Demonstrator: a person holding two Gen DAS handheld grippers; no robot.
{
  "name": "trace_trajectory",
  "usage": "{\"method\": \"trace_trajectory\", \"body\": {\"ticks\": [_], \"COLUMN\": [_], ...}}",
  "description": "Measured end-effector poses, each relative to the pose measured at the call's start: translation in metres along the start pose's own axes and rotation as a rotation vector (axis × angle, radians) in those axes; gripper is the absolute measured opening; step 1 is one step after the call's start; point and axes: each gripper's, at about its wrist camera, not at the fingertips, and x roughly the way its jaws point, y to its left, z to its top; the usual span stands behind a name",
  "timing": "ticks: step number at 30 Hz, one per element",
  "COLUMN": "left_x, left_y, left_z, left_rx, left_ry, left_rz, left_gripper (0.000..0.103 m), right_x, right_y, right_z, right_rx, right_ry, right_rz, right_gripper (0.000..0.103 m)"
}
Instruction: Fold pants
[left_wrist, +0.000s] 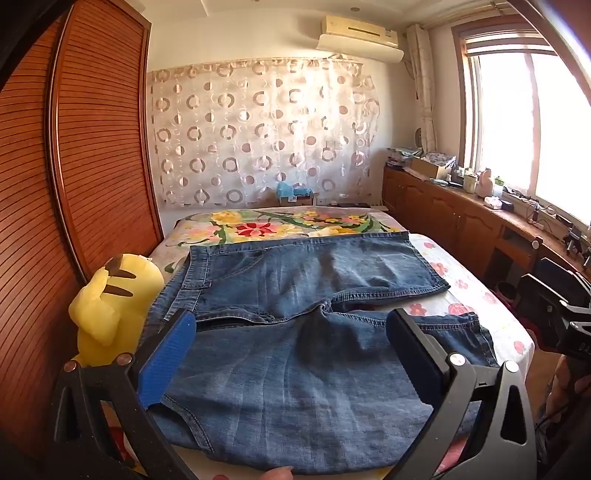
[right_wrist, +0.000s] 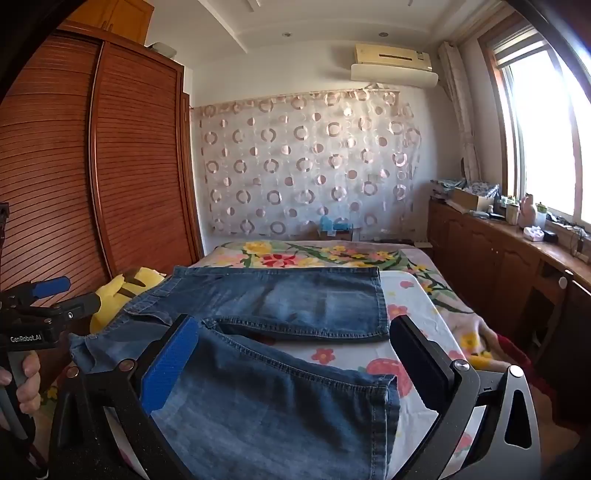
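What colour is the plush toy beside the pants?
Yellow with dark brown stripes; the plush toy shows best in the left wrist view.

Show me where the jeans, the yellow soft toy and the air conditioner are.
jeans (left_wrist: 295, 387), left wrist view, on the near leg's denim.
yellow soft toy (left_wrist: 107, 306), left wrist view, on its body.
air conditioner (right_wrist: 393, 61), right wrist view, on its front panel.

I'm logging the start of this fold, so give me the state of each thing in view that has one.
Jeans: unfolded, spread flat on the bed, legs apart.
Left claw: open, over the jeans, holding nothing.
Right claw: open, over the near leg, holding nothing.
Plush toy: beside the waistband, by the wardrobe.
Wardrobe: doors shut.
Bed: covered with a floral sheet.
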Motion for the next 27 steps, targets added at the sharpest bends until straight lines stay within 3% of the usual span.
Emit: {"method": "trace_trajectory", "body": {"ticks": [27], "left_x": [-0.0029], "left_y": [-0.0029], "left_z": [0.0044], "left_rx": [0.002], "left_ry": [0.002], "left_rz": [-0.007], "left_gripper": [0.103], "right_x": [0.0002], "right_y": [0.0003], "right_z": [0.0], "right_rx": [0.008], "right_ry": [0.013], "right_rz": [0.001], "right_gripper": [0.103]}}
